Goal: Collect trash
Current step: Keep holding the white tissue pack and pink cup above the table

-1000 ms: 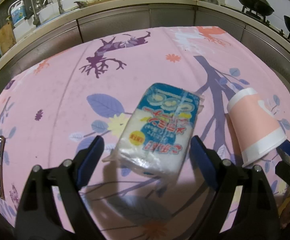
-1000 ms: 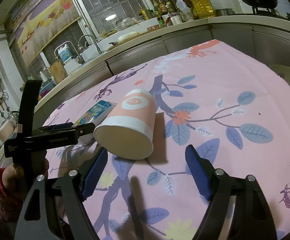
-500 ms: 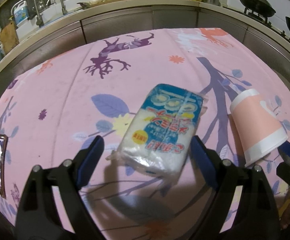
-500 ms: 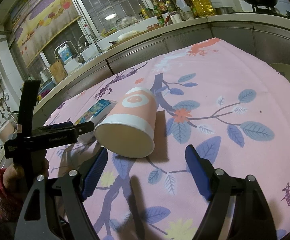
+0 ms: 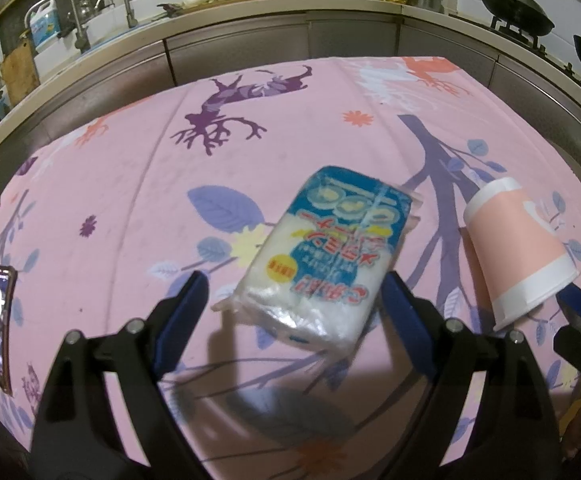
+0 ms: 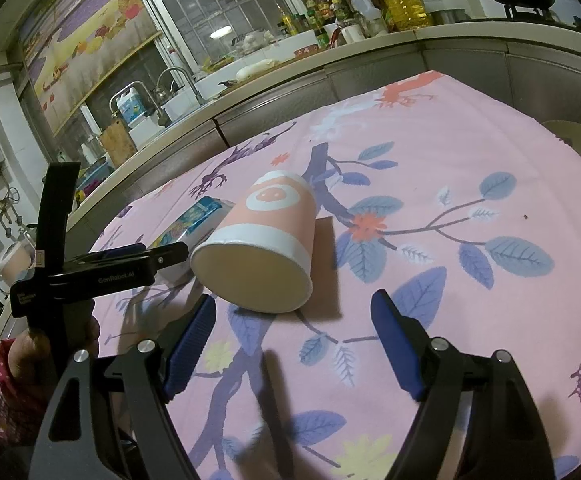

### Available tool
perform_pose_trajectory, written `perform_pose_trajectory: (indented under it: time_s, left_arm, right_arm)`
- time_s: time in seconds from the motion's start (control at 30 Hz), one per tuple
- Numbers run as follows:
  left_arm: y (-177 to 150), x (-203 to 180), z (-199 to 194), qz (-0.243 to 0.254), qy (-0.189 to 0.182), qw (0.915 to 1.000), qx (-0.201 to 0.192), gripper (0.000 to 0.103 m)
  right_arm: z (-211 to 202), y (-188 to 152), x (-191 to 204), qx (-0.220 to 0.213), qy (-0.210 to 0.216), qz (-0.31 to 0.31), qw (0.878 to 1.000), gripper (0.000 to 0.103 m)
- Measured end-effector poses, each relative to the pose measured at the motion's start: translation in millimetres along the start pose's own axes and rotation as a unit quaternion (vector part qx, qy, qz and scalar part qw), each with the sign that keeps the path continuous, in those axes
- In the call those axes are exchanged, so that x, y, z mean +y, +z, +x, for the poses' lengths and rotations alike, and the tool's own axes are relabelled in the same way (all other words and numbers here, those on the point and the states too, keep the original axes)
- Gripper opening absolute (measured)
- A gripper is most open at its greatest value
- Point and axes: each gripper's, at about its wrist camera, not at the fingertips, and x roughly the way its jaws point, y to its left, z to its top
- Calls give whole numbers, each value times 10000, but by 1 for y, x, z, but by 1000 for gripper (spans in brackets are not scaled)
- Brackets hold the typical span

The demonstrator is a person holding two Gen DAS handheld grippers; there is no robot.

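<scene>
Nothing shifting since earlier frame. Left hand-held gripper (image 5: 290, 312) hovering wide open, gripping nothing, straddling near end of blue-and-white plastic tissue pack (image 5: 326, 264) for pickup. Right hand-held gripper (image 6: 290, 328) gaping empty; pink paper cup (image 6: 266, 248) lying sideways at 12 o'clock on pink floral counter (image 6: 470, 168).

One paper cup (image 6: 264, 246), one tissue pack (image 5: 326, 256), one phone (image 5: 0, 328), two hand-held grippers.

Your bench (image 5: 130, 184), covered in pink floral cloth, carries a tissue pack (image 5: 322, 256), a tipped paper cup (image 5: 518, 256) and a phone (image 5: 0, 328).
</scene>
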Motion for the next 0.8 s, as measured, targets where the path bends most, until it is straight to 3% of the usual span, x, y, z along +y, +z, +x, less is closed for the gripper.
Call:
perform_pose_trajectory:
  time_s: [0.8]
  left_arm:
    - [-3, 2, -3, 9, 4, 10000, -13, 85]
  right_arm:
    - [0, 0, 1, 0, 5, 12, 10000, 77]
